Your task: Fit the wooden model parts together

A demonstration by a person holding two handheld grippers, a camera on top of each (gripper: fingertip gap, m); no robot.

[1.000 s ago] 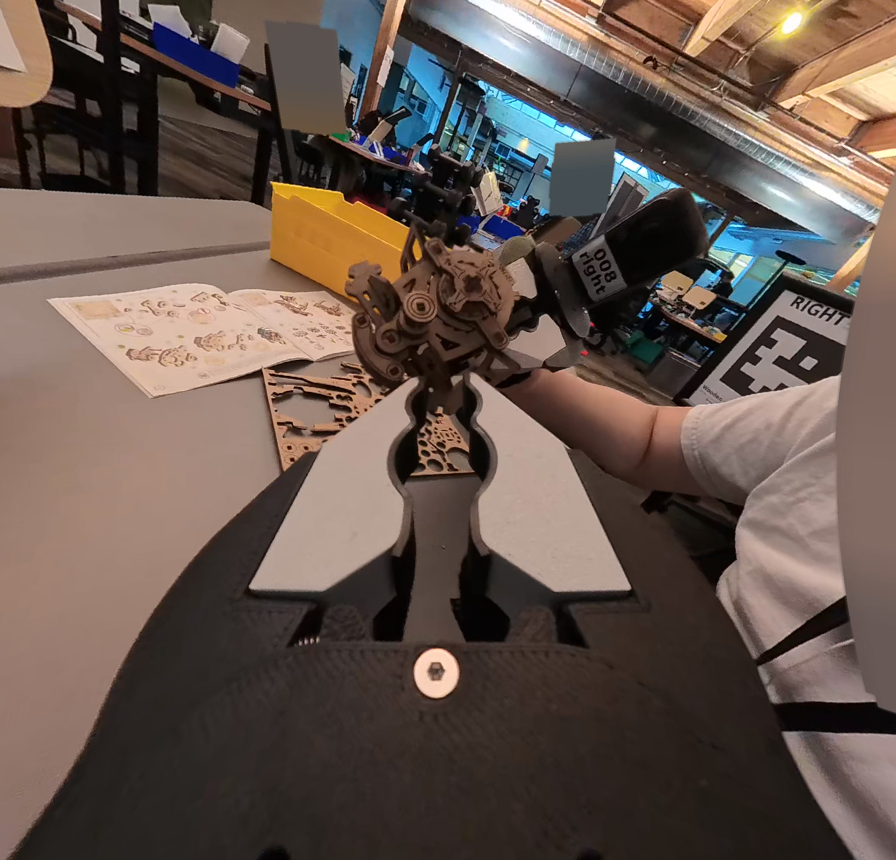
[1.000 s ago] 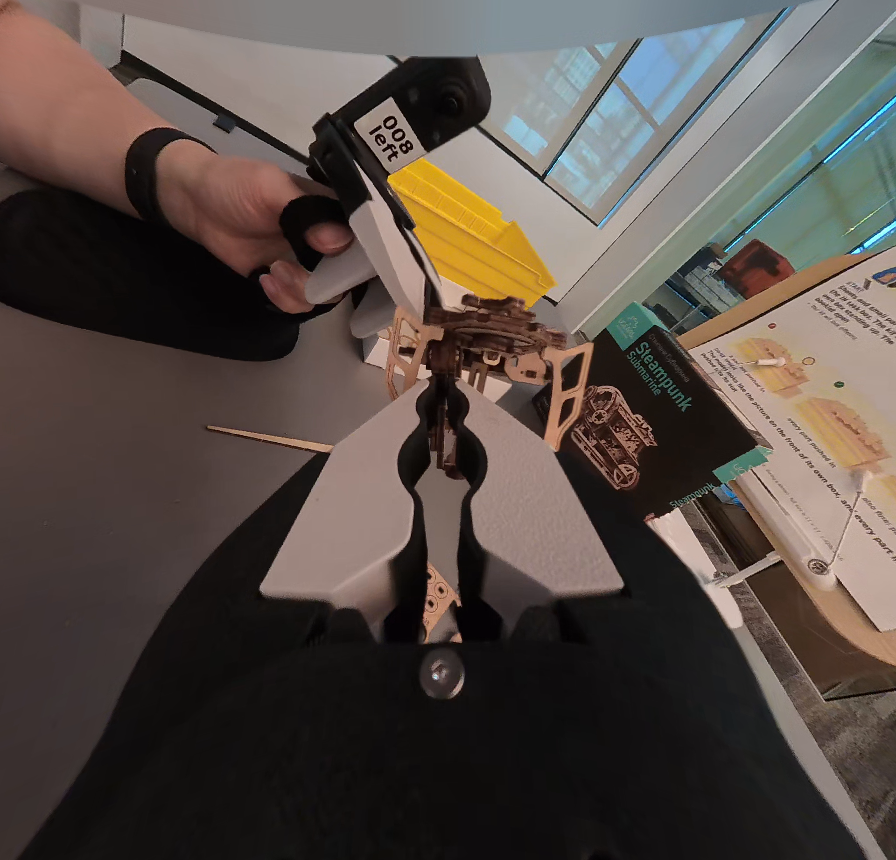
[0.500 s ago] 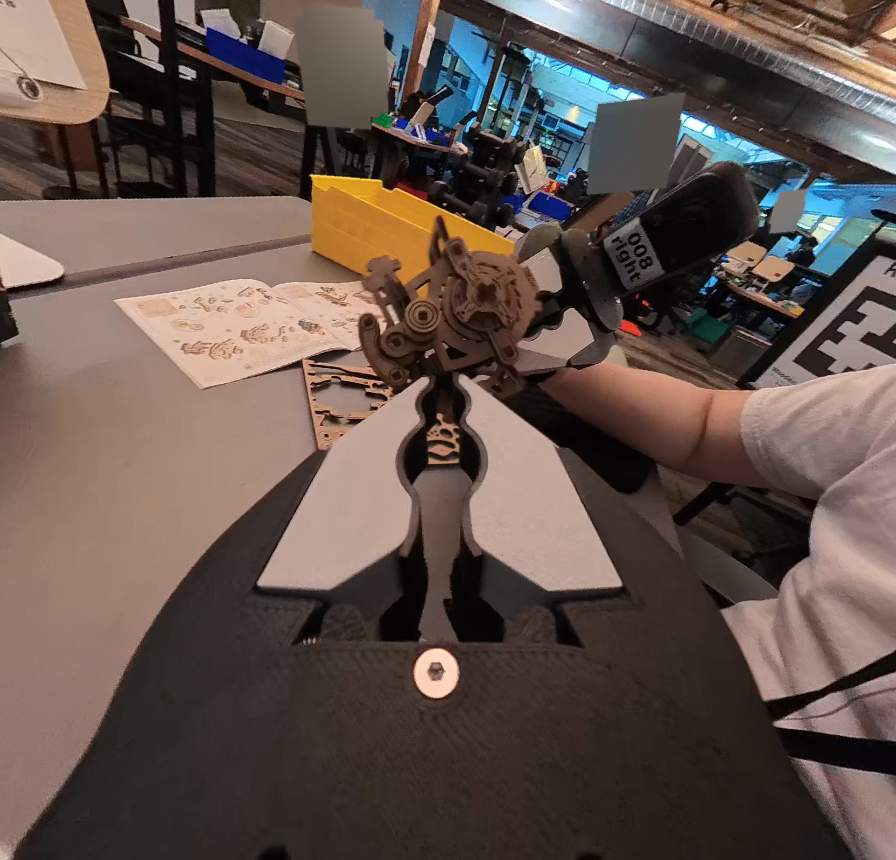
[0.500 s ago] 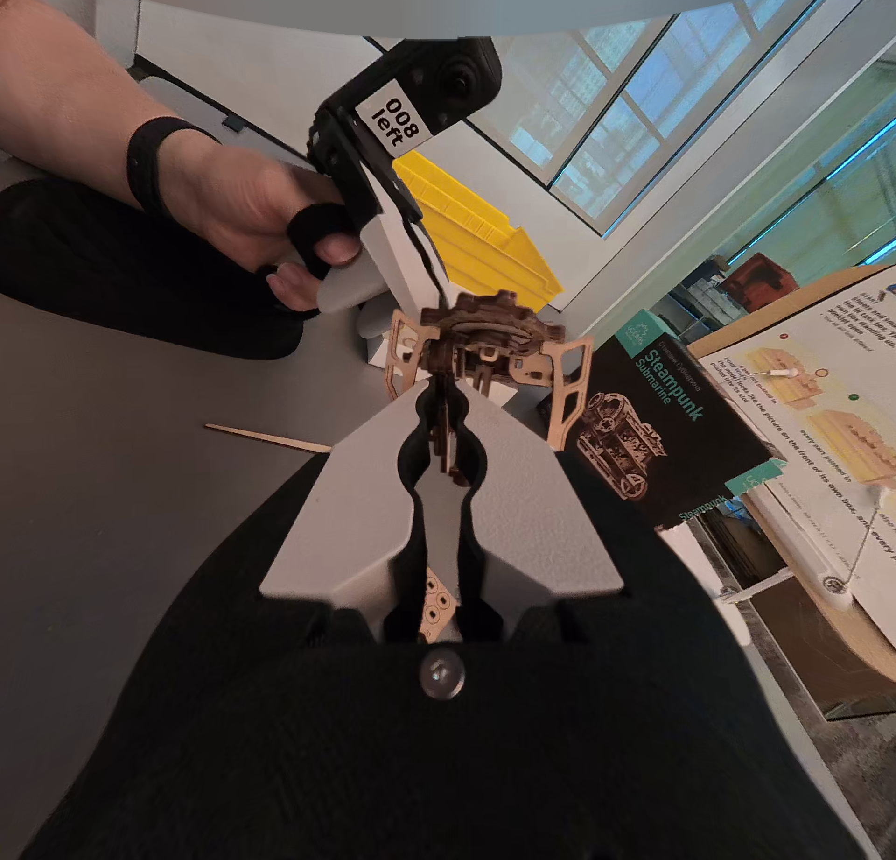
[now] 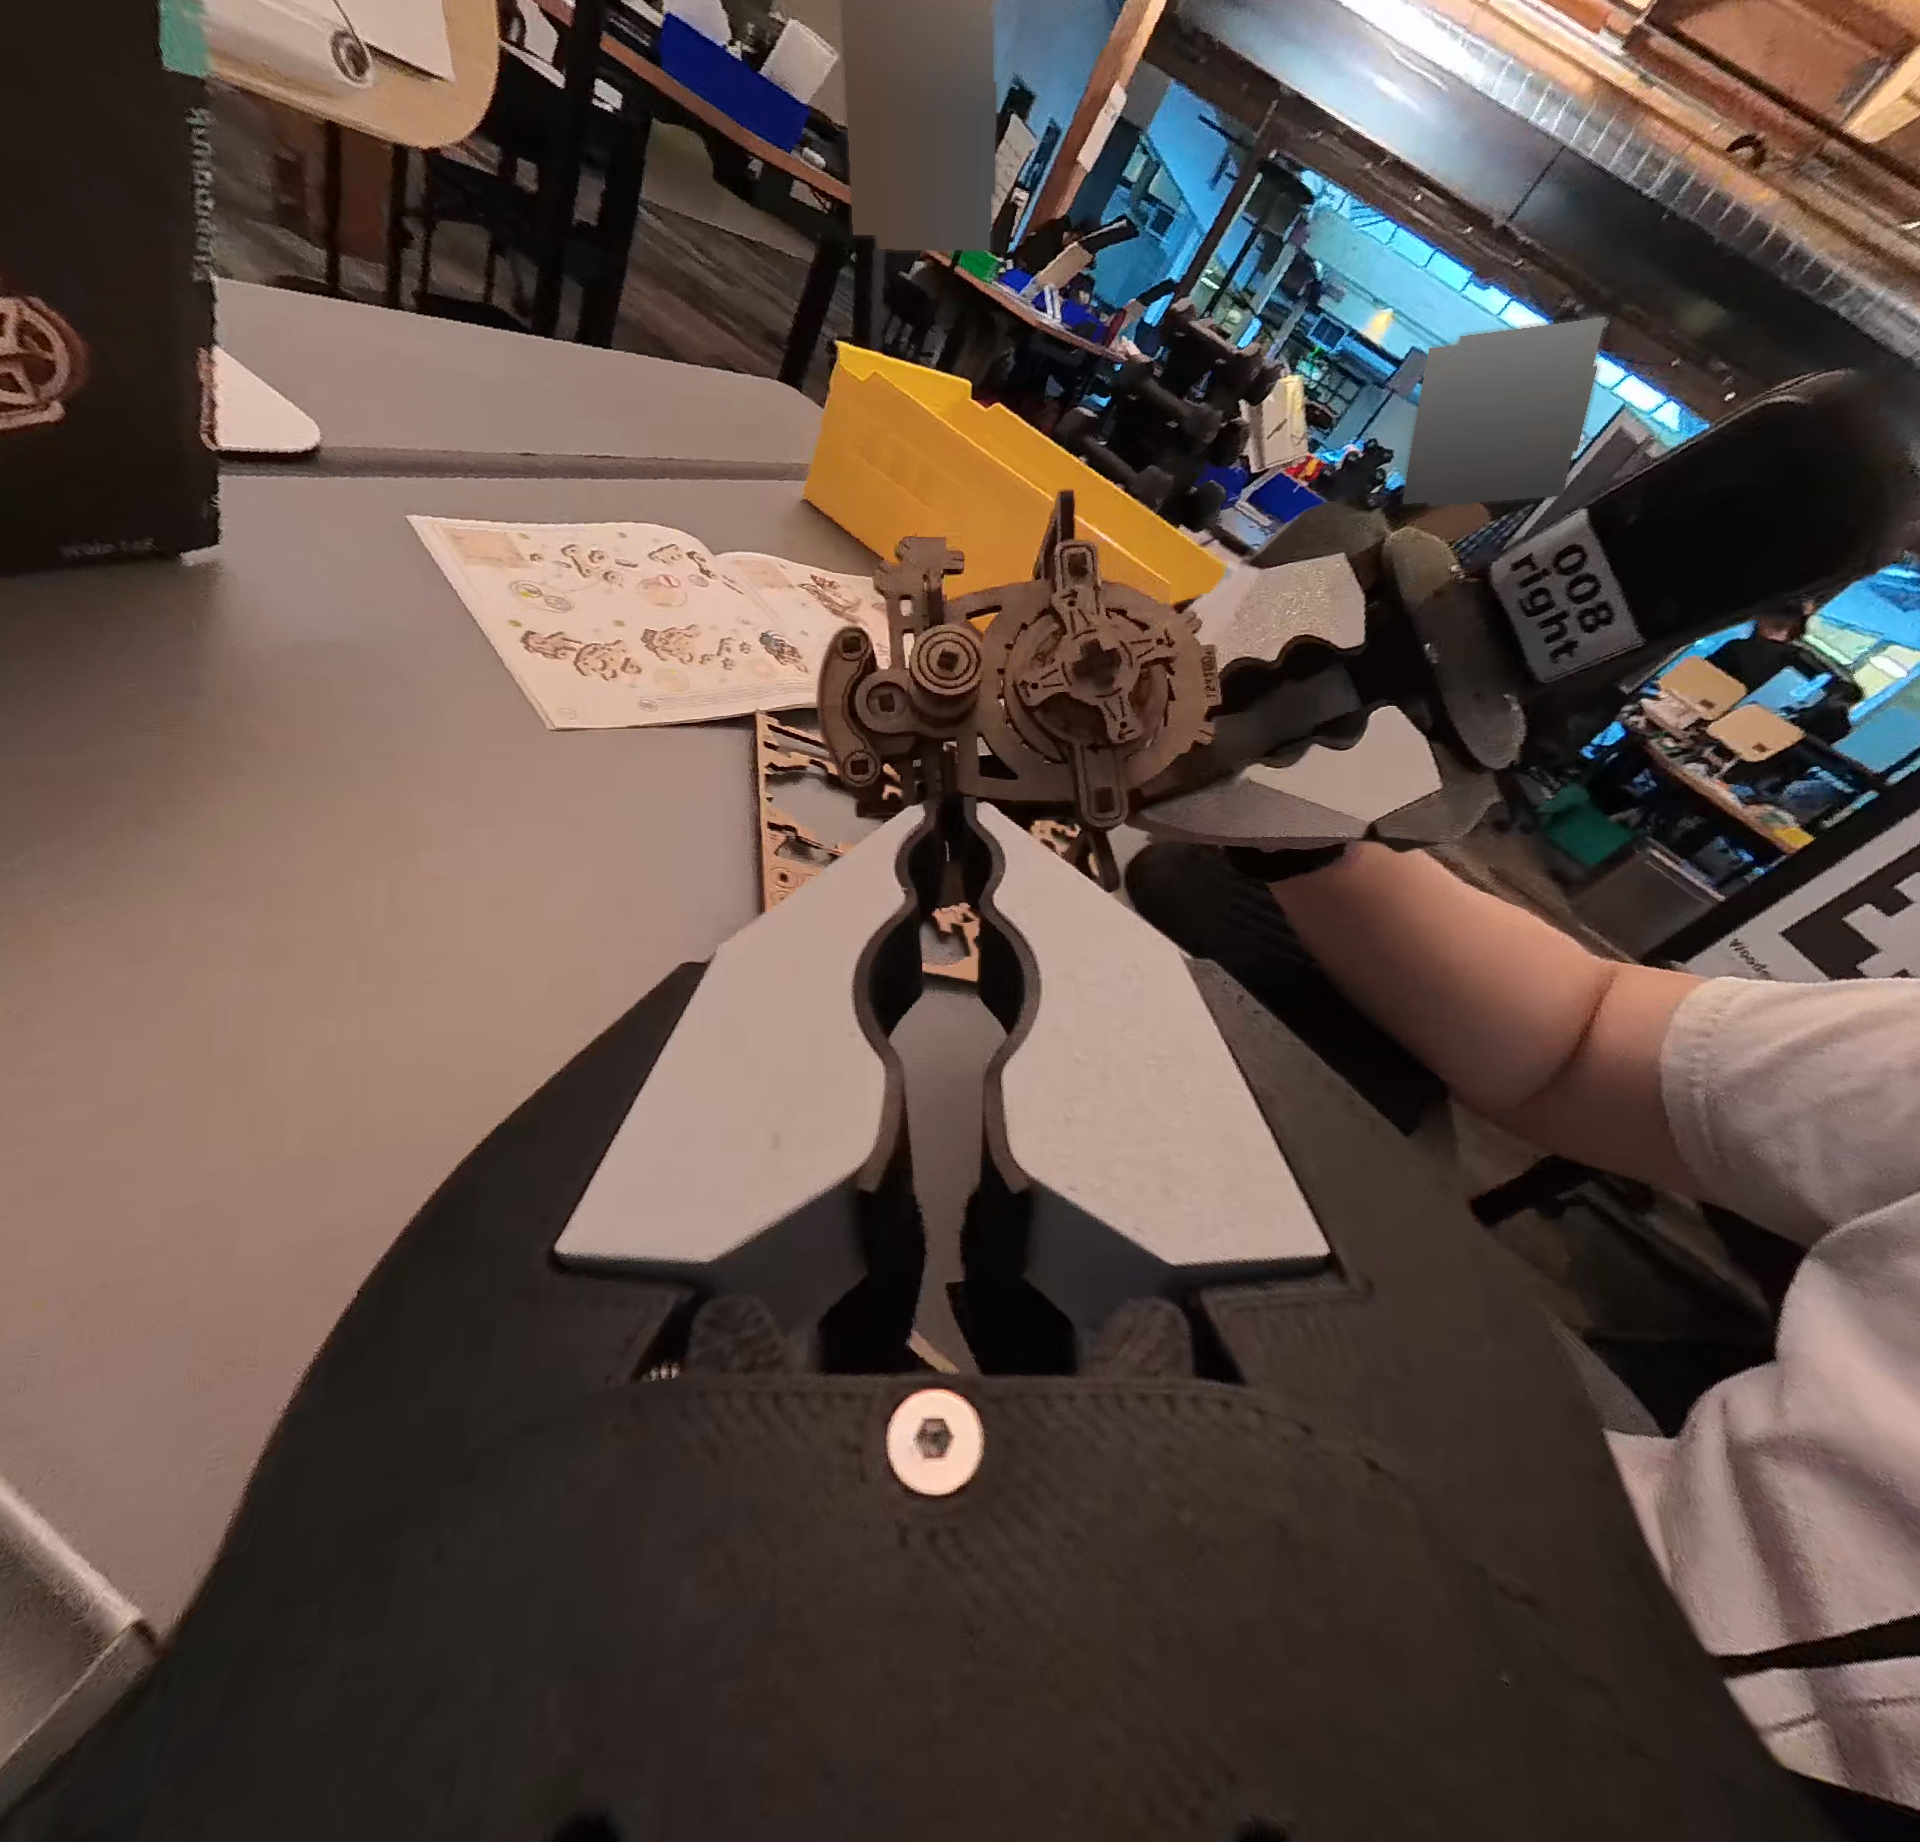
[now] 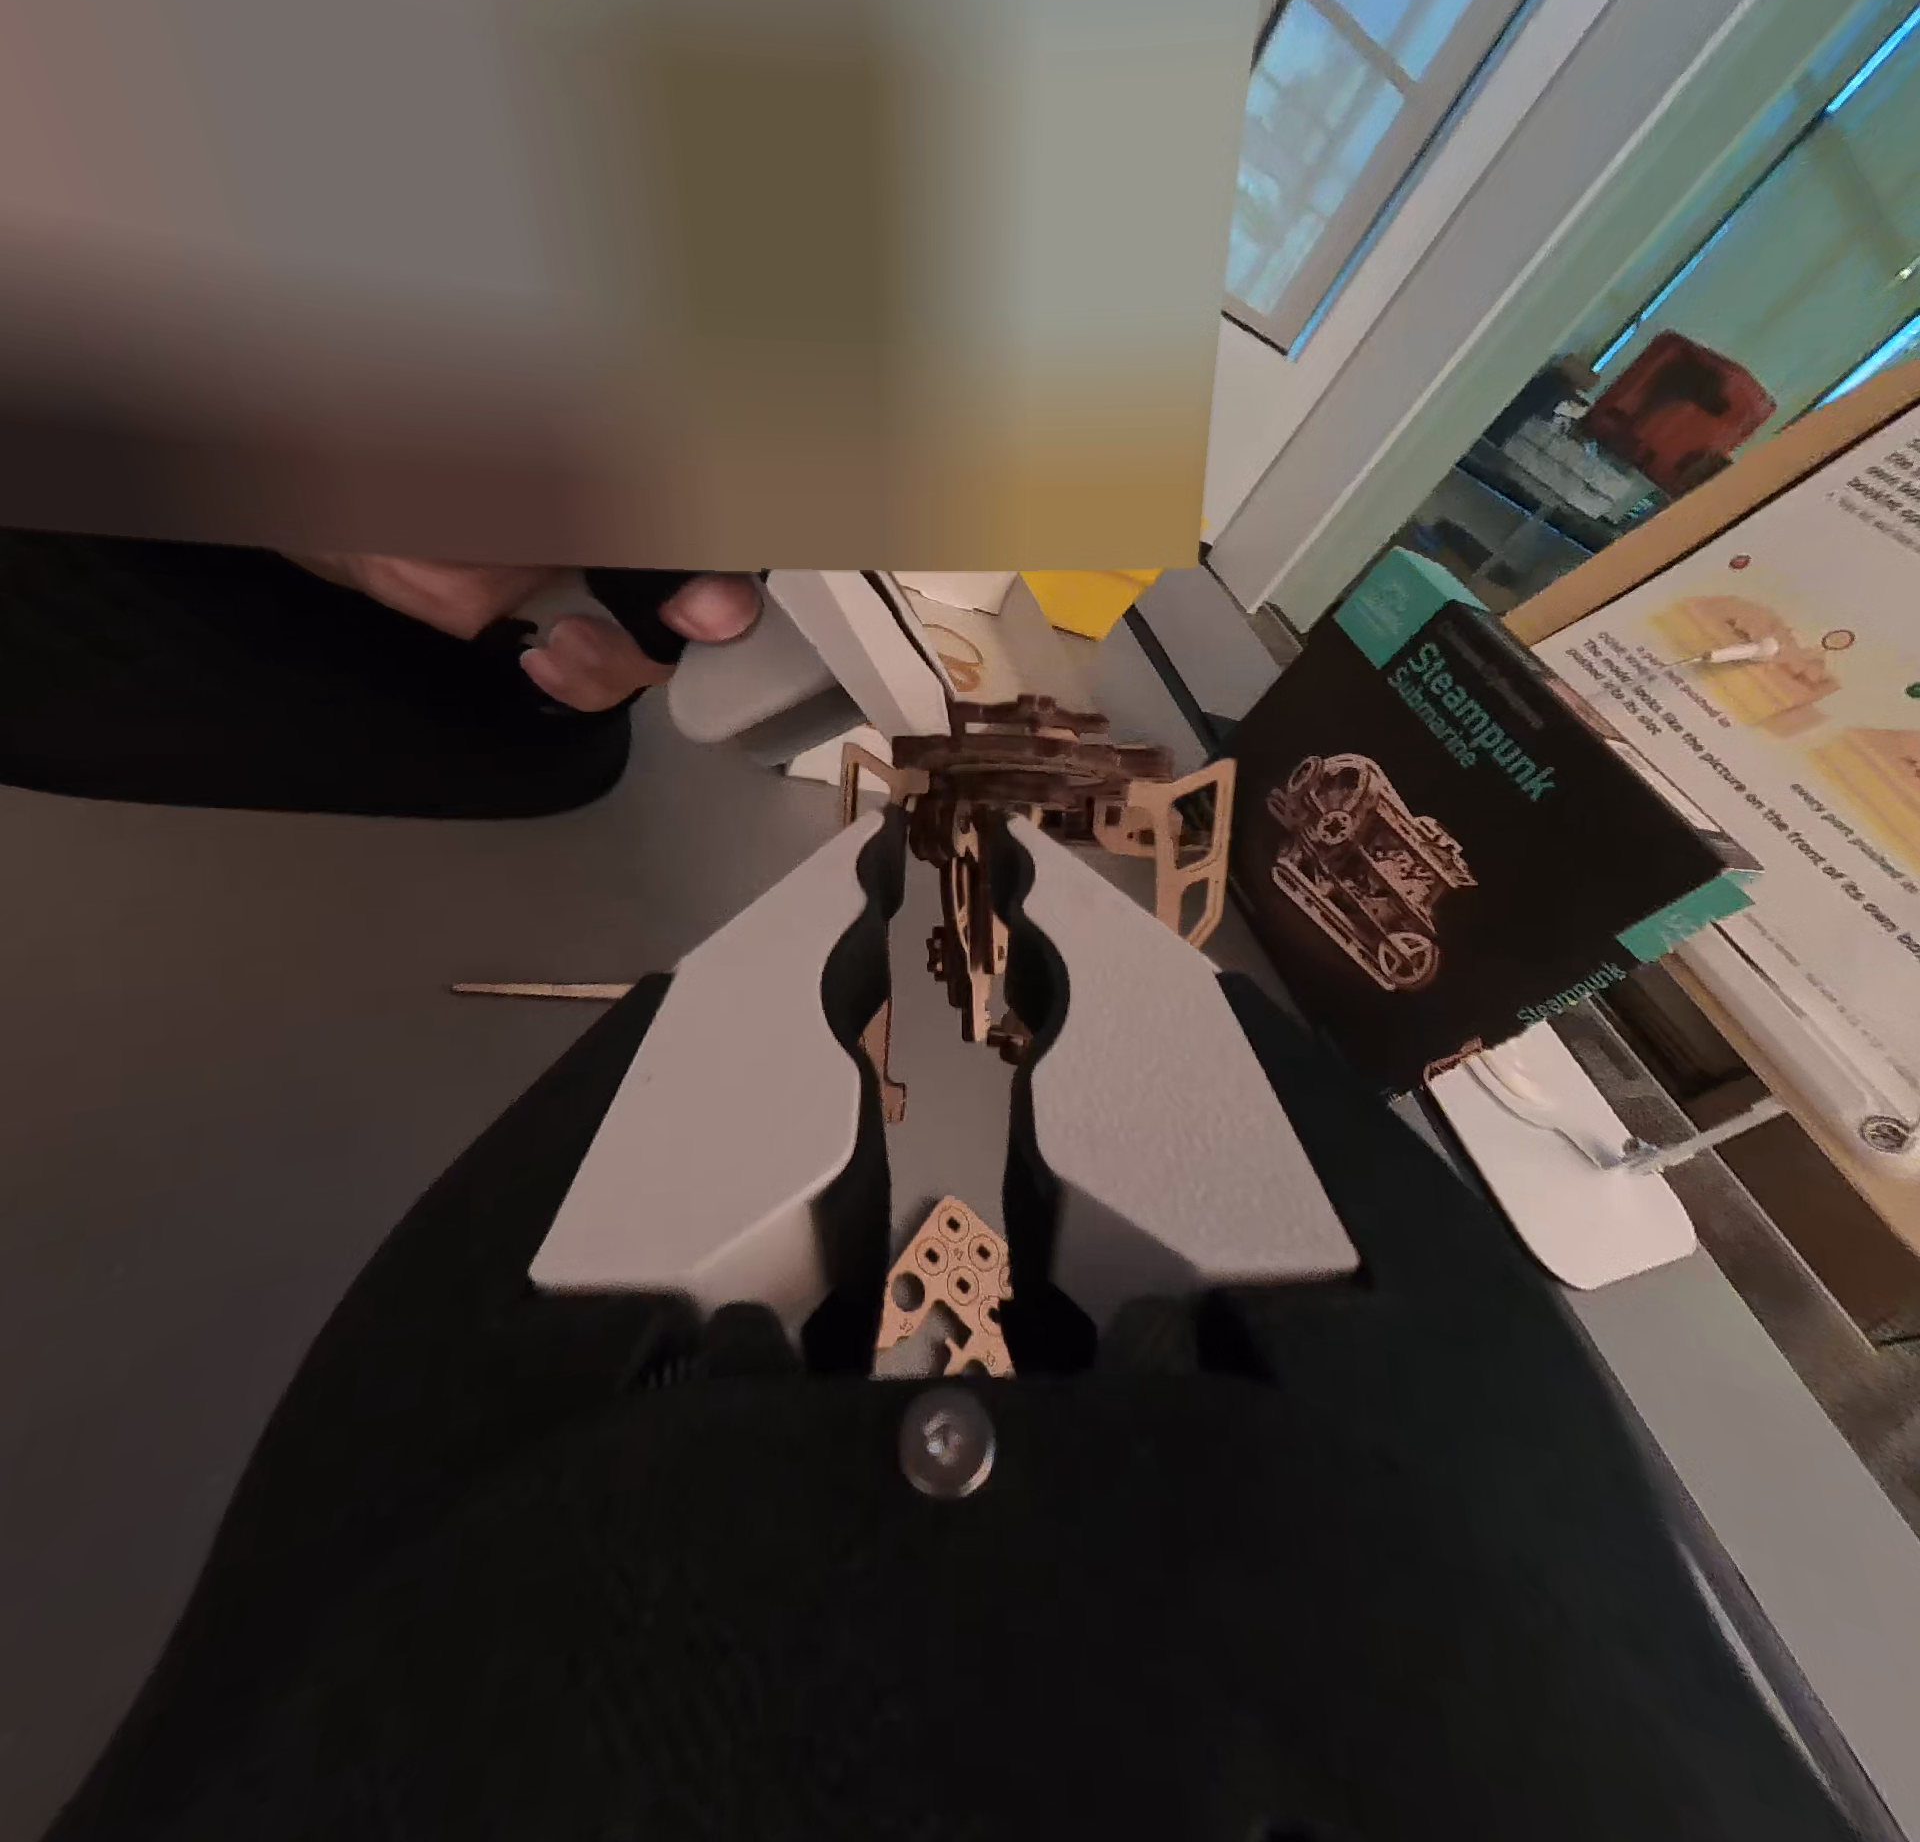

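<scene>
Wooden model held above table betw. both grippers. Left gripper pinches its lower edge; right gripper clamps it from the side. Right-view top masked by blur; parts sheet mostly hidden behind model.

Right wrist view: left gripper mostly hidden behind mosaic patch; black box cut off at left edge.

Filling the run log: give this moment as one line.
left gripper: shut on wooden model | right gripper: shut on wooden model | model held above table | fitting underway
</scene>
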